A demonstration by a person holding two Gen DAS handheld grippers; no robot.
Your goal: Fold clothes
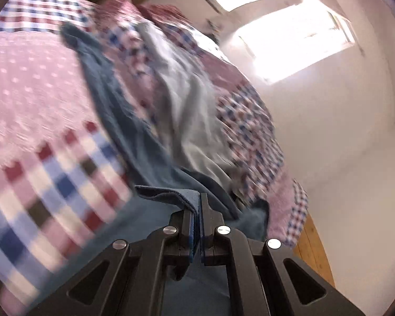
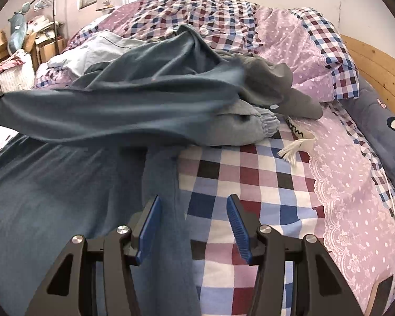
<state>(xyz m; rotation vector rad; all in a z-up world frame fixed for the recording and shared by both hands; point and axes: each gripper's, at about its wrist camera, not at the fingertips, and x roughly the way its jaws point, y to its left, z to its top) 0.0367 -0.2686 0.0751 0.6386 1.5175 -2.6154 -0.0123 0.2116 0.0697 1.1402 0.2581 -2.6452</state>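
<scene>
With our left gripper (image 1: 197, 208) pinching only the blue garment's (image 2: 113, 105) hem and our right gripper (image 2: 194, 226) spread wide and empty, the hem may slip free or drag the grey clothes (image 2: 239, 129) across the bed (image 2: 250, 173).

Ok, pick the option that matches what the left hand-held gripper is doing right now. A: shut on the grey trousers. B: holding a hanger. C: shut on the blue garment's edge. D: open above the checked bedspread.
C: the left hand-held gripper has its jaws closed with the hem of the blue garment pinched between them.

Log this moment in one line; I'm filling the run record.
left tool: shut on blue garment | right tool: open above it | bedspread: underneath
</scene>
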